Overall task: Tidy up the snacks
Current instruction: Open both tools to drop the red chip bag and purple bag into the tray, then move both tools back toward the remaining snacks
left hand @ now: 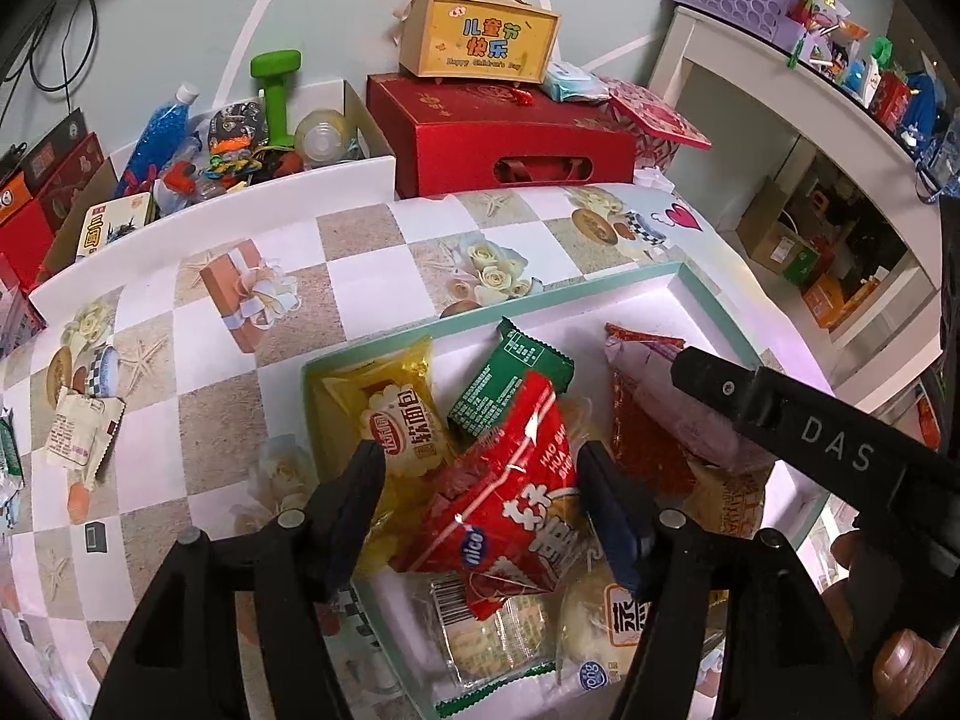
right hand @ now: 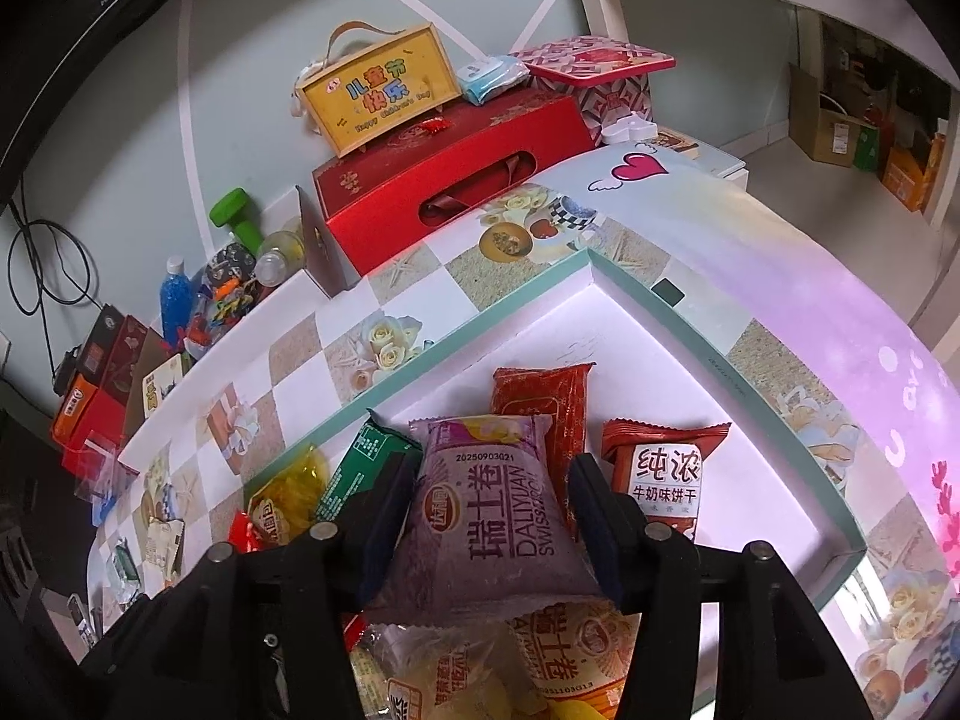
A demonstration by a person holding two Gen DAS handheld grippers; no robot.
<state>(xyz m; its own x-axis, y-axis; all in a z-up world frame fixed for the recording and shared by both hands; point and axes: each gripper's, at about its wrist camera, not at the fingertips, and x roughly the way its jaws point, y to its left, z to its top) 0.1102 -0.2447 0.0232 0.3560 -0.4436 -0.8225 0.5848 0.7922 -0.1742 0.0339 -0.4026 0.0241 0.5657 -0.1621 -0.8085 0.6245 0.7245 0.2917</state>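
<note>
glossy wrappers fill the near end of a shallow white tray (left hand: 678,291) with a pale green rim, which sits on a checked tablecloth (left hand: 282,372) printed with roses, starfish and gift boxes. left gripper (left hand: 480,477) hovers over a crinkly red packet (left hand: 510,498), its black fingers standing either side of the packet with the jaws apart and not pressing on it; the packet rests on the other snacks in the tray. beneath and beside it lie a clear yellow bread pack (left hand: 390,414), a flat green sachet (left hand: 510,384) and a see-through biscuit pack (left hand: 492,636). right gripper (right hand: 495,510) frames a puffy, matte purple swiss roll bag (right hand: 492,516), whose sides bulge between the fingers; the jaws stand apart, and i cannot tell whether the pads touch the bag, which lies on the pile in the tray. just past it sit a dull red-orange pouch (right hand: 540,402) and an orange milk biscuit pack (right hand: 663,471), both flat on the white tray floor. farther back, along the table's edge, a glossy red gift box (right hand: 456,180) with a slot handle carries a yellow box (right hand: 378,96) with a strap handle. left of them, a green dumbbell (left hand: 279,96) and a blue bottle (left hand: 156,132) stand in a cluttered carton against a pale green wall (left hand: 180,12).
</note>
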